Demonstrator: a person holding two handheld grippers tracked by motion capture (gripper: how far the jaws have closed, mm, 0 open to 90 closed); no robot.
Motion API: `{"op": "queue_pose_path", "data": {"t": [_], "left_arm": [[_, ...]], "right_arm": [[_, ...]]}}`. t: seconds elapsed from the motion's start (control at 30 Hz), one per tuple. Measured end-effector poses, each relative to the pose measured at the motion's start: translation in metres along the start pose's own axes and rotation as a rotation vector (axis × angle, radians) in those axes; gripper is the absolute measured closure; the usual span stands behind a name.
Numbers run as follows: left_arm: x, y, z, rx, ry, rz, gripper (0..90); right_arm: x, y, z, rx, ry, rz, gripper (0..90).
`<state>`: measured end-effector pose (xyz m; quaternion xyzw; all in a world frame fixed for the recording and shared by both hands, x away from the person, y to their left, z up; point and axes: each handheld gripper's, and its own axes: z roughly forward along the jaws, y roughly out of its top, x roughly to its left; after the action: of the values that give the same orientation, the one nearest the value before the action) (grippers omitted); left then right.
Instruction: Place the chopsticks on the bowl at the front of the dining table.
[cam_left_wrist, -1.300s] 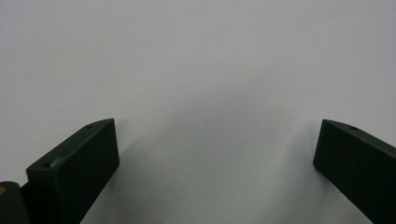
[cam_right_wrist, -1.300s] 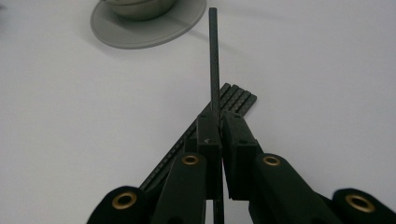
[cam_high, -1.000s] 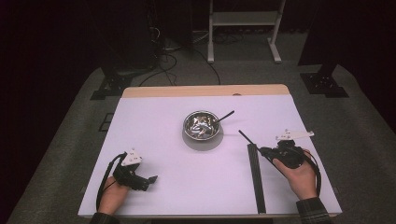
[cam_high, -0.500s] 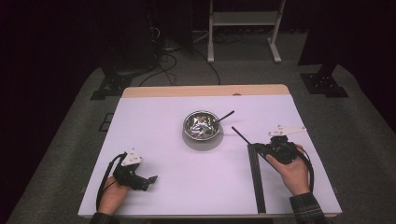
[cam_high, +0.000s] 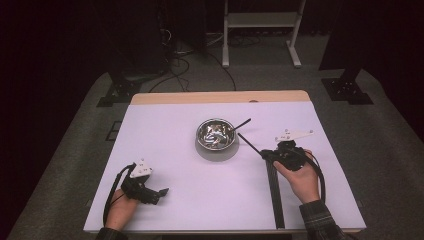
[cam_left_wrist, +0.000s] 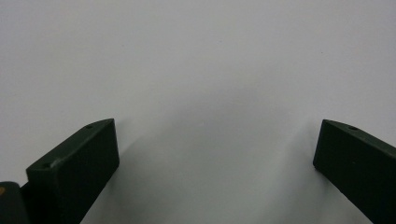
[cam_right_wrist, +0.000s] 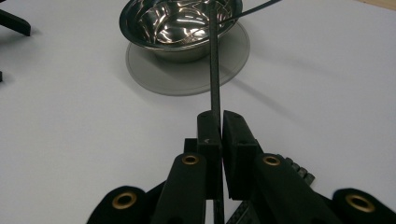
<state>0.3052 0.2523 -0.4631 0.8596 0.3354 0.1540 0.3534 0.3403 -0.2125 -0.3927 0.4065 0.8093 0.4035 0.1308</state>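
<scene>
A: What does the right gripper (cam_high: 268, 153) hold?

B: Its jaws are clamped on a thin black rod (cam_right_wrist: 214, 74), whose far end reaches over the steel bowl (cam_high: 215, 134) just ahead of the jaws. A second black rod (cam_high: 239, 124) leans in that bowl.

A: And the left gripper (cam_left_wrist: 217, 154)?

B: Its jaws stand wide apart with nothing between them, low over the white table (cam_high: 165, 135), well apart from the bowl. A long black strip (cam_high: 274, 192) lies beside the right hand (cam_high: 301, 176).

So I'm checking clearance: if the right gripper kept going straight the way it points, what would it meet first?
Most likely the steel bowl. The right gripper is shut on a thin black rod that points straight at the bowl, and only bare table lies between. The rod's tip would probably arrive first, though depth is unclear.
</scene>
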Motion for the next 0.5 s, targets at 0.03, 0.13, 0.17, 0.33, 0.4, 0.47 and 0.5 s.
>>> {"op": "queue_pose_path", "data": {"t": [0.03,0.13,0.17,0.33,0.4,0.47,0.5], "left_arm": [[0.0,0.0,0.0,0.0,0.0,0.001,0.0],[0.0,0.0,0.0,-0.001,0.0,0.001,0.0],[0.0,0.0,0.0,-0.001,0.0,0.0,0.0],[0.0,0.0,0.0,-0.002,-0.001,-0.003,0.0],[0.0,0.0,0.0,-0.003,-0.001,-0.004,0.0],[0.0,0.0,0.0,-0.002,-0.001,-0.003,0.0],[0.0,0.0,0.0,0.0,-0.001,0.0,0.0]], "right_arm": [[0.0,0.002,0.002,0.001,0.001,-0.001,85.9],[0.002,0.007,0.008,0.004,0.004,-0.004,85.9],[0.003,0.009,0.01,0.003,0.005,-0.004,85.9],[0.006,0.021,0.02,0.0,0.021,0.001,85.9],[0.008,0.025,0.024,-0.003,0.024,0.0,85.9],[0.008,0.03,0.028,-0.004,0.029,-0.002,85.9],[0.009,0.032,0.029,-0.007,0.032,-0.001,85.9]]}}
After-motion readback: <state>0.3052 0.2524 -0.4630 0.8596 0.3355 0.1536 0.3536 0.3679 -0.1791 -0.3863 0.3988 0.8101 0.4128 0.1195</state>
